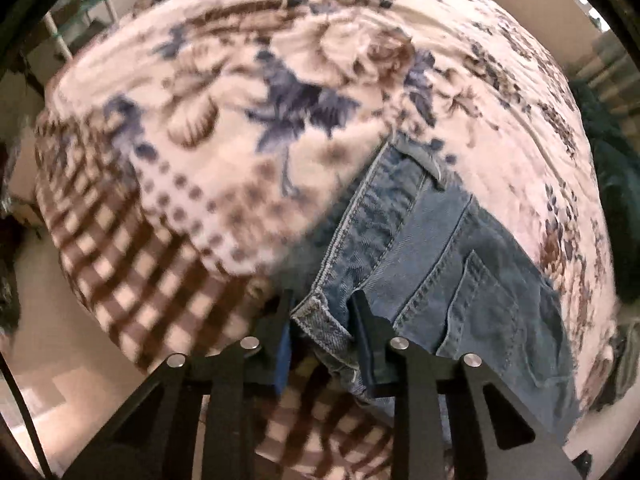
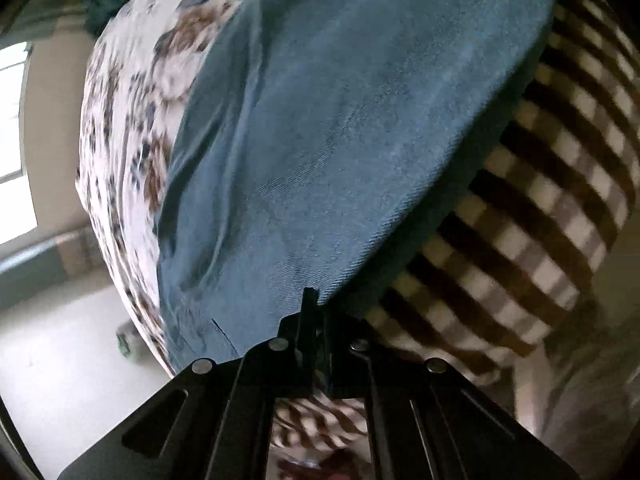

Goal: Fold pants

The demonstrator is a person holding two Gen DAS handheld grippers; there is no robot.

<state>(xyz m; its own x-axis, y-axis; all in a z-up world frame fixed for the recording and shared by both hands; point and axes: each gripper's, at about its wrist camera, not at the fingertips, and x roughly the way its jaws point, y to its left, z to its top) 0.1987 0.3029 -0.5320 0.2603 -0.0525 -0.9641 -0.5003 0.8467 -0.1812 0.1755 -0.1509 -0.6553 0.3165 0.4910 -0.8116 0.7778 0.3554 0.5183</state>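
Both jaws clamped on denim. Left gripper (image 1: 322, 320) pinches the waistband corner of the jeans (image 1: 436, 248), frayed band edge bunched between its two fingers (image 1: 366, 332). Right gripper (image 2: 314, 312) is squeezed fully together, fingertips meeting at the lower edge of the jeans (image 2: 340, 128); in that view fabric seems nipped at the tips, though the contact point is small and dark.

Largest item: bed blanket (image 1: 280, 92), cream with blue and brown floral print, brown-and-cream check border (image 1: 132, 272) along the near edge. It fills most of both views, and the border shows again in the right wrist view (image 2: 540, 208) on the right side of the denim.

Jeans lie on the blanket near that check border. Left wrist view shows the back side up: waistband, belt loop (image 1: 426, 160), back pocket (image 1: 492, 304) with visible stitching. Right wrist view shows a broad plain panel of denim, a few long creases down its left part, spread flat over the floral area and reaching to the check border.

Pale floor (image 2: 68, 360) visible beyond the bed edge, with a small greenish object (image 2: 128, 340) on it, too blurred to identify.
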